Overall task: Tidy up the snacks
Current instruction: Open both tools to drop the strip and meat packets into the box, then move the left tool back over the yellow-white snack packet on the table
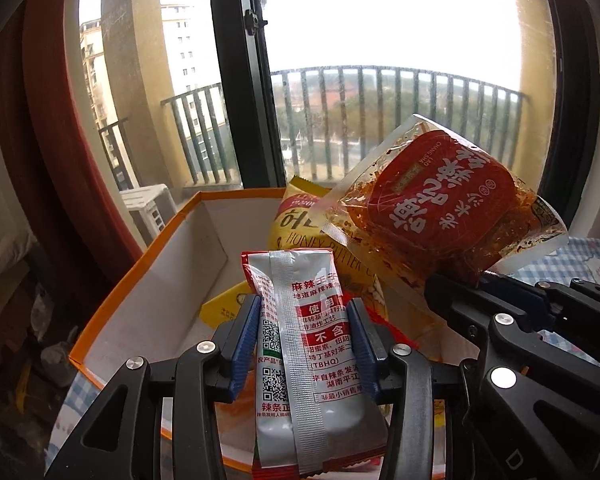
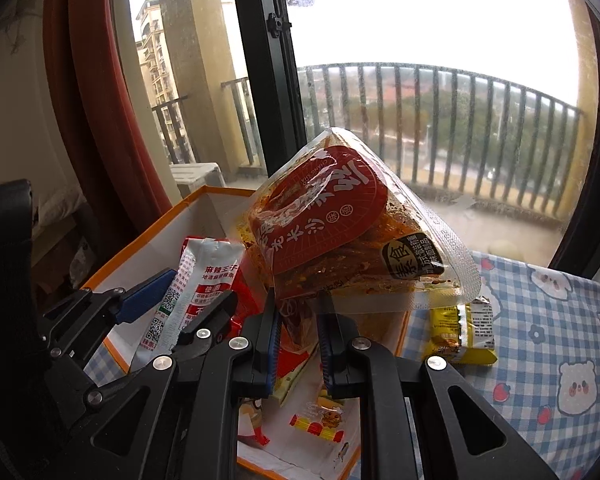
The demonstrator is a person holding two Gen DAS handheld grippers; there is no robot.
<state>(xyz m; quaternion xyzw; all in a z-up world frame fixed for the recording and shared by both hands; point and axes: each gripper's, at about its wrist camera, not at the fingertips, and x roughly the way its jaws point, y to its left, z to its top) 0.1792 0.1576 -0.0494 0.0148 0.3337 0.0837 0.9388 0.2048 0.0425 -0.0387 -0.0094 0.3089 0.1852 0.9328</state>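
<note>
Both tongs are loaded over the orange-rimmed white cardboard box [image 1: 148, 280]. The left tongs [image 1: 306, 344] clamp a slim silver-and-red foil snack packet [image 1: 300, 360] upright by its sides. The right tongs [image 2: 298, 344] pinch the clear sealed edge of a transparent pouch of red chilli snack [image 2: 340, 232], which tilts up above the box's right side. Already lying in the box are a yellow honey-butter chip bag [image 1: 300, 224] and other bright wrappers. One small yellow snack packet [image 2: 460, 336] lies outside on the blue-checked cloth [image 2: 548, 320] covering the counter, just beside the box. By my reading the sorting is well along: these two need dropping in, then the yellow one.
</note>
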